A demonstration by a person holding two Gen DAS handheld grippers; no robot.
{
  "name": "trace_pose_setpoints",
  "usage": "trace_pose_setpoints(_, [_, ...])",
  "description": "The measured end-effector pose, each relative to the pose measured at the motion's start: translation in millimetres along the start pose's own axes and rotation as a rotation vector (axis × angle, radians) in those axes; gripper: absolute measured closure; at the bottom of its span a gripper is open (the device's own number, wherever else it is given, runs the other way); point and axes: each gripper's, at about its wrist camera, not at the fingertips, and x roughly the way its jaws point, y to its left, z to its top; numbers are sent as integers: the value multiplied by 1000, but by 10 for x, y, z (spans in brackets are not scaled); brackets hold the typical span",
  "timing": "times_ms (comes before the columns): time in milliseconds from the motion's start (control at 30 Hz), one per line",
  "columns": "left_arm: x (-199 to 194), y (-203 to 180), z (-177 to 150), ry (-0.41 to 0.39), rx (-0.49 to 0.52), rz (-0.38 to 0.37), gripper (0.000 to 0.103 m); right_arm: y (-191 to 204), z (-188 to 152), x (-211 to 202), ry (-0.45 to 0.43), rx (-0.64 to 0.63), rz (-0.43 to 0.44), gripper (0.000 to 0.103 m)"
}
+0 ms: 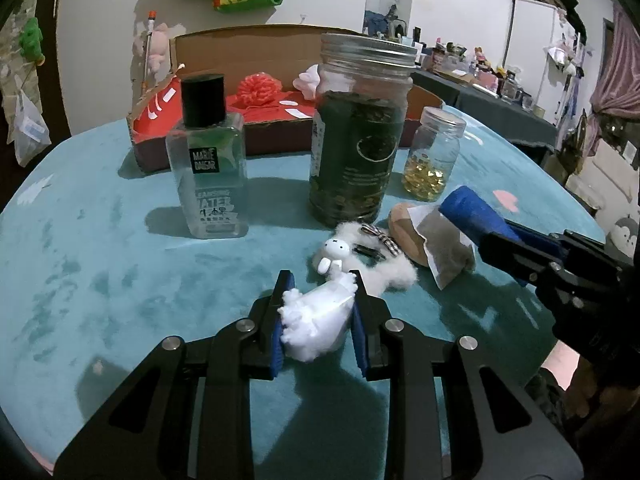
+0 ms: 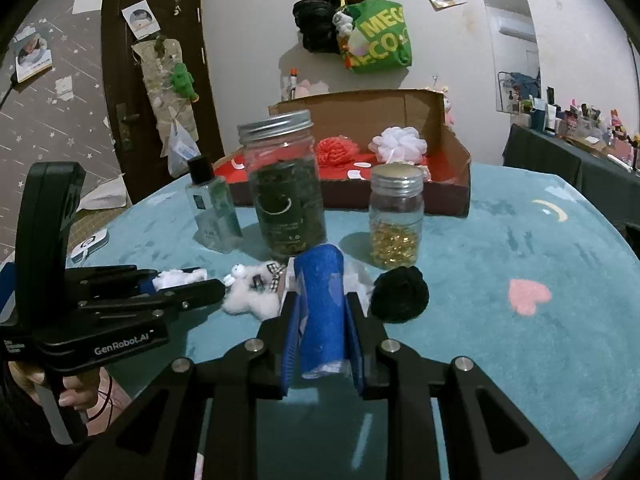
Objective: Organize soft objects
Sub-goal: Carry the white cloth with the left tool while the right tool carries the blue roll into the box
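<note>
Left wrist view, nearest first: the left tool is clamped as tight as it goes on a white fluffy bundle, which bulges out between the blue pads and sits just above the teal tabletop; just beyond its tips lies a white rabbit plush with a checked bow, untouched; to the right, the right tool comes in from the side, gripping a blue felt roll over a brown sachet. Right wrist view confirms it: the right tool is closed partway on the blue roll, whose long axis runs along the fingers, pointing away; a black pom-pom rests just right of it. Farther out stand a cleansing-water bottle, a tall jar of dried leaves and a small capsule jar; beyond those sits the open cardboard box with red lining, already holding an orange puff and a white puff. The box lies straight ahead and far from both tools, behind the jars; the carry probably has to clear the jar tops, and neither hand looks clearly nearer.
</note>
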Motion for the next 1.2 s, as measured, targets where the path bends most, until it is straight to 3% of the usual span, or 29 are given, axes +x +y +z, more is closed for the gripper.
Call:
trace_pose_setpoints(667, [-20, 118, -2, -3, -20, 5, 78, -86, -12, -16, 3, 24, -26, 79])
trace_pose_setpoints(1200, [-76, 917, 253, 42, -98, 130, 78, -707, 263, 21, 56, 79, -103, 79])
